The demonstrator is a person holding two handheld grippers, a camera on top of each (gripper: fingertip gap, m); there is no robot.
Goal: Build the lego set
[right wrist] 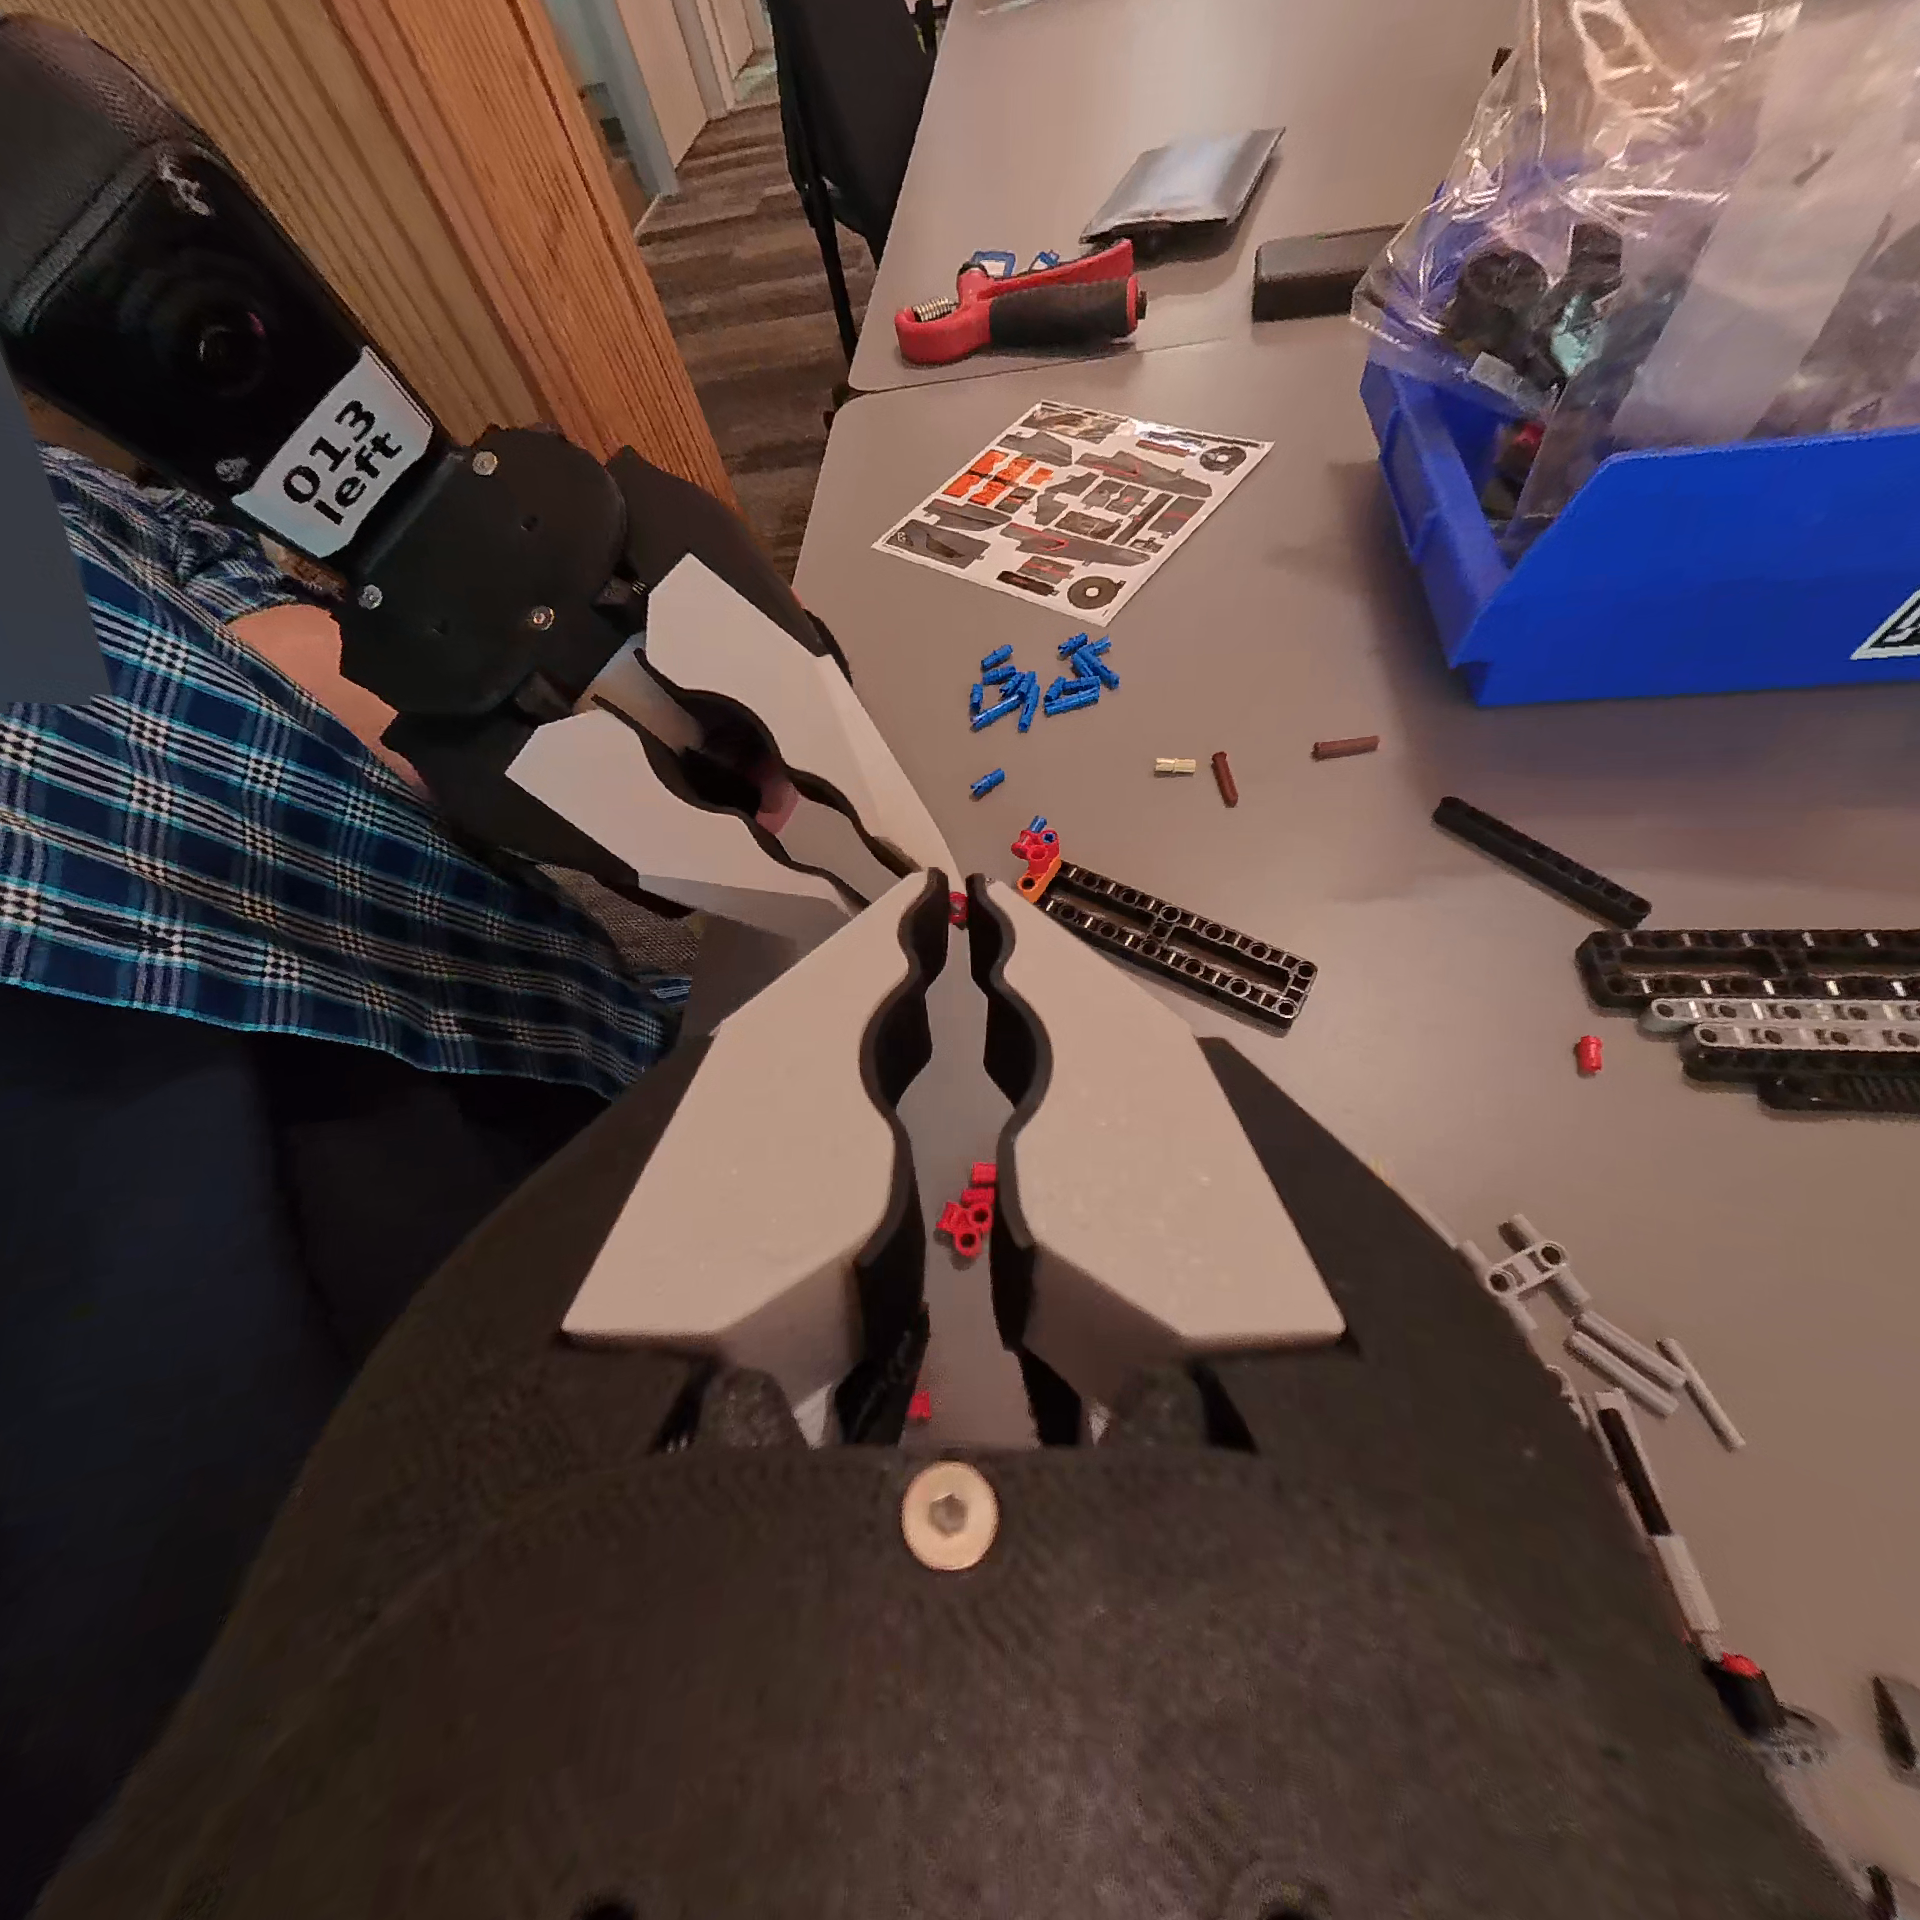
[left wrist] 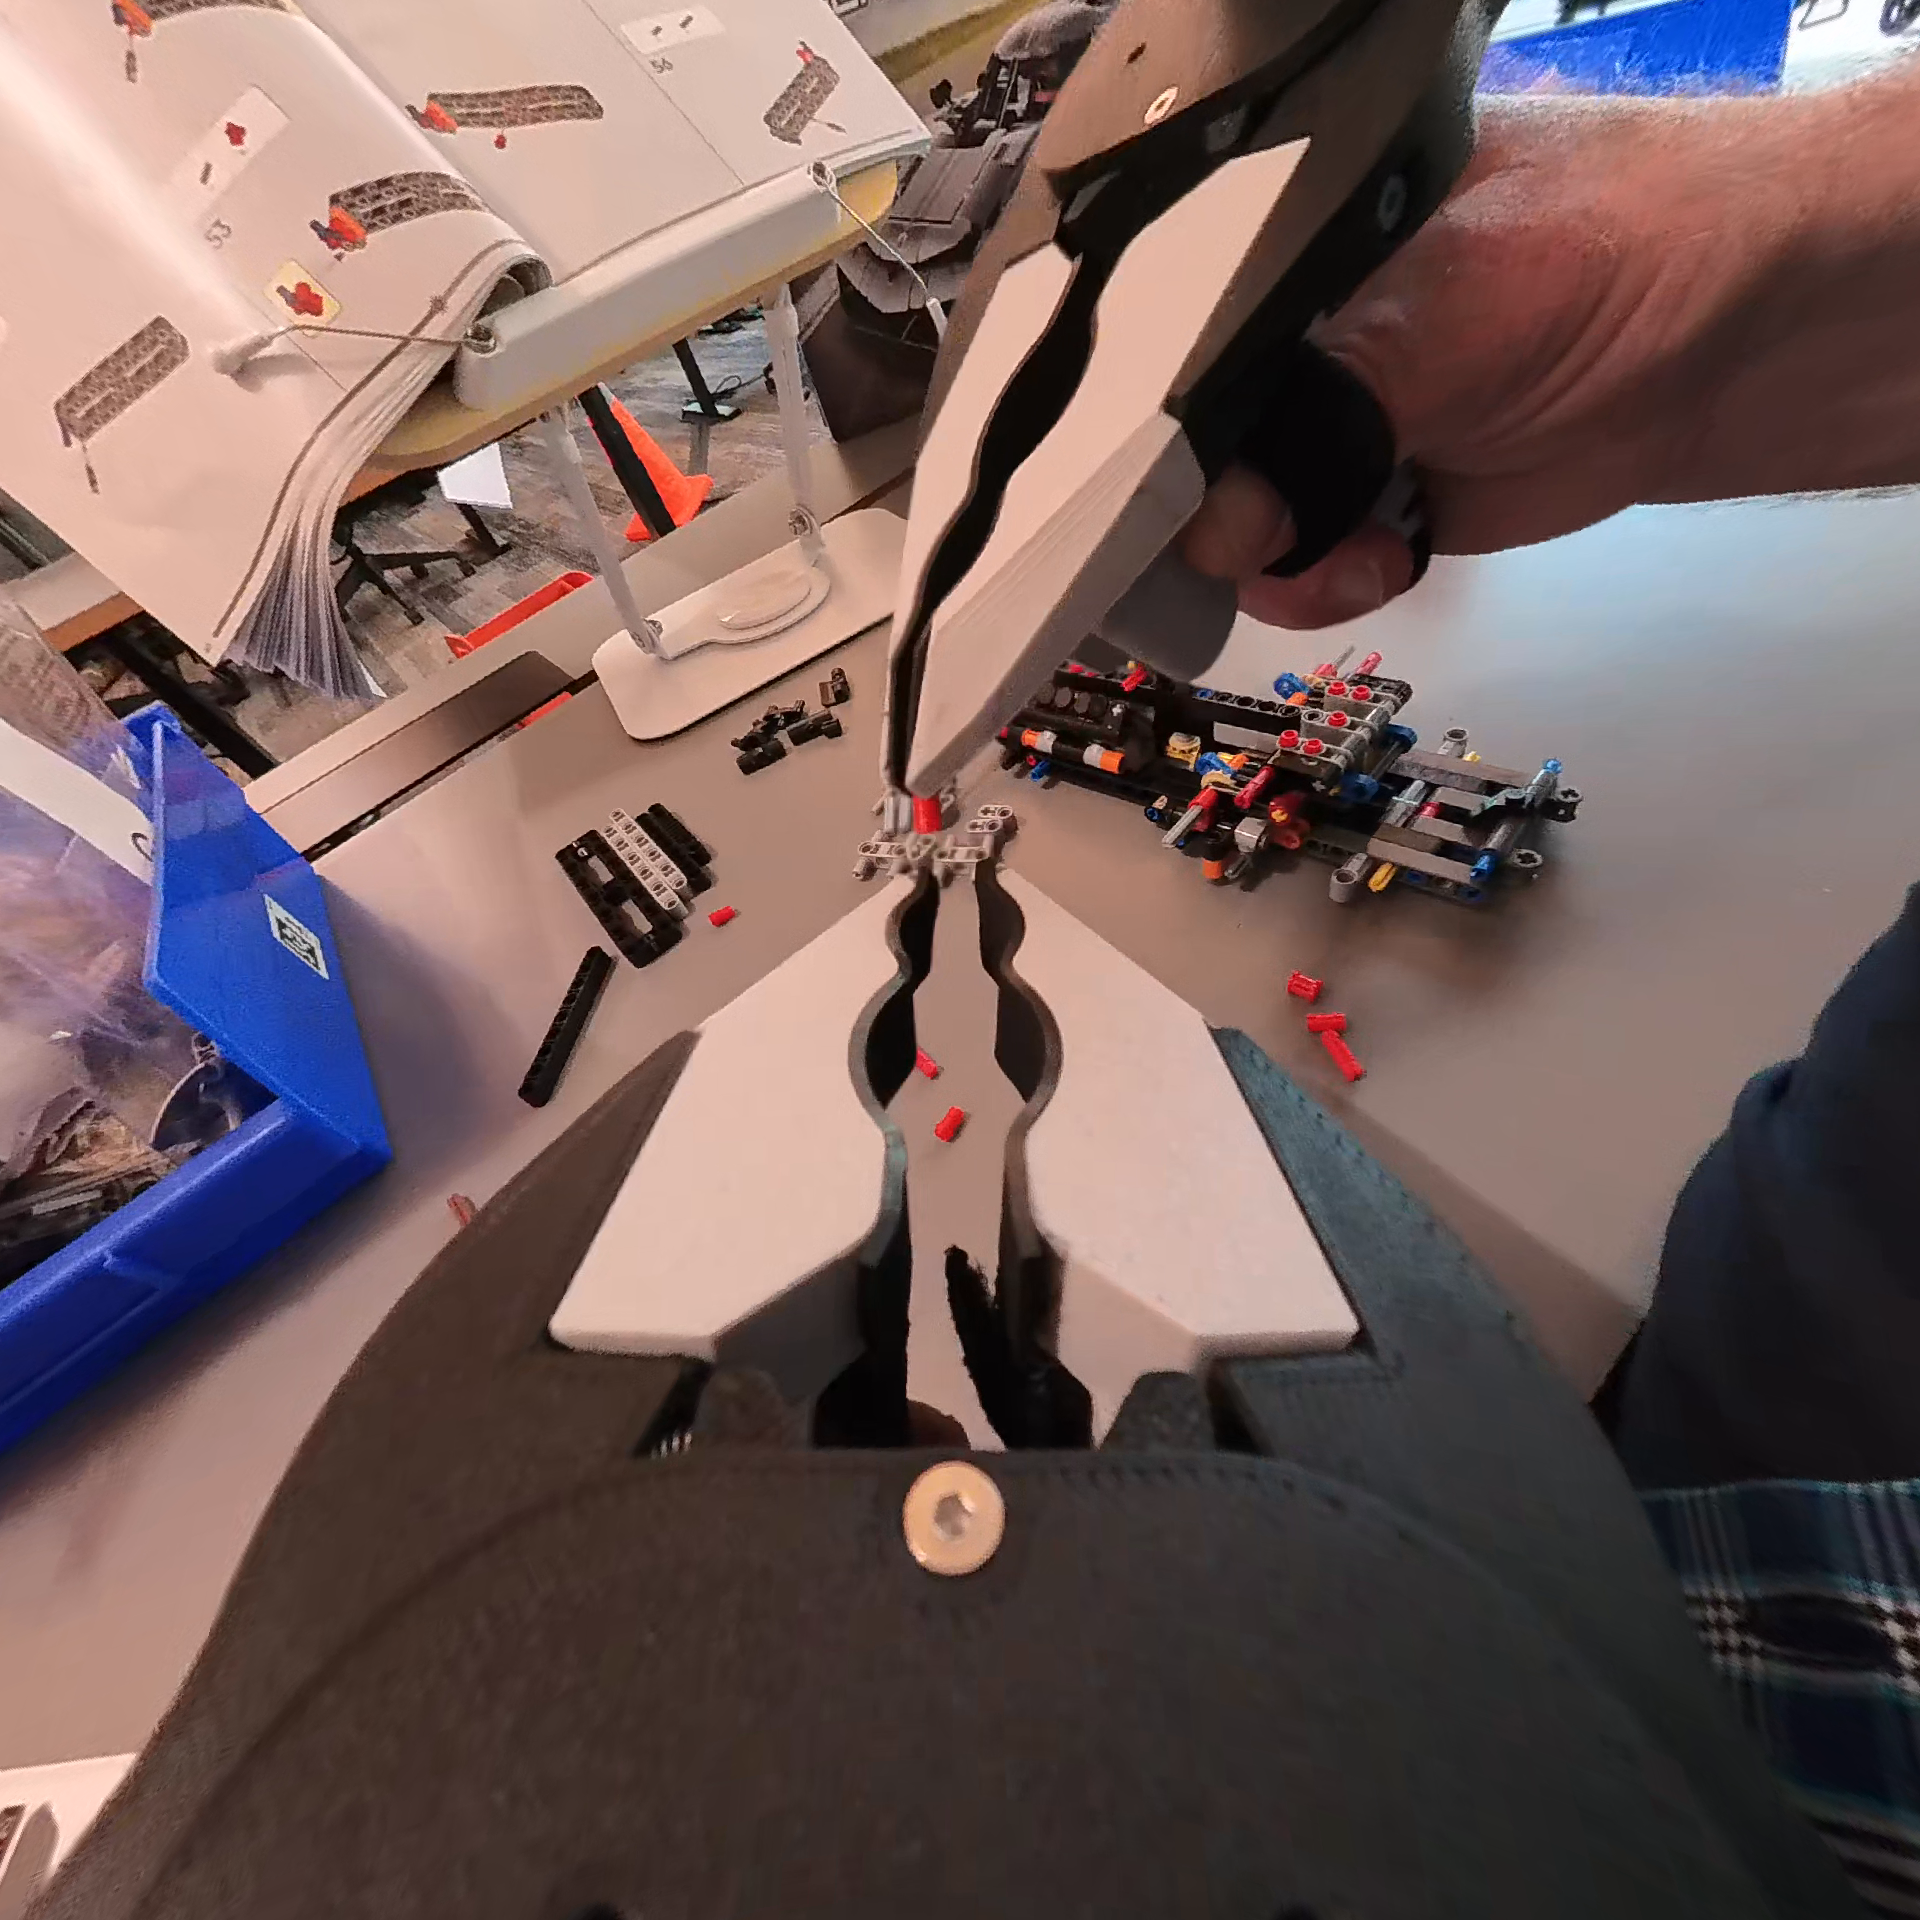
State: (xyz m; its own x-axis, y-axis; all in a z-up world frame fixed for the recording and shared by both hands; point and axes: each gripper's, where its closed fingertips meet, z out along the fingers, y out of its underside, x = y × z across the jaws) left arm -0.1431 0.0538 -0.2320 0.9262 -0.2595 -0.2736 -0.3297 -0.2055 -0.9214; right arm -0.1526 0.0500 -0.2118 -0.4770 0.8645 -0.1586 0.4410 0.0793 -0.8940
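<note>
Left wrist view, far left: blue bin (left wrist: pixel 260 997) holding clear bags, instruction booklet (left wrist: pixel 343 208) open on a white stand behind it. Right of the bin, black beams (left wrist: pixel 634 883) lie grouped on the grey table (left wrist: pixel 1662 675), with a single black beam (left wrist: pixel 566 1025) just nearer.

Centre: left gripper (left wrist: pixel 940 883) has its tips closed on a small grey connector assembly (left wrist: pixel 930 847), held above the table. Right gripper (left wrist: pixel 914 784) comes down from above, held by a hand (left wrist: pixel 1558 343); its tips pinch a red pin (left wrist: pixel 925 816) that touches the top of the grey assembly. Loose red pins (left wrist: pixel 1325 1023) lie on the table right of centre.

Right, farther off: partly built chassis (left wrist: pixel 1299 779) in black with red, blue and grey parts, flat on the table.

Right wrist view: red pin (right wrist: pixel 957 909) just visible between the closed tips. Beyond, black frame (right wrist: pixel 1174 940), blue pins (right wrist: pixel 1039 686) and sticker sheet (right wrist: pixel 1075 509).
</note>
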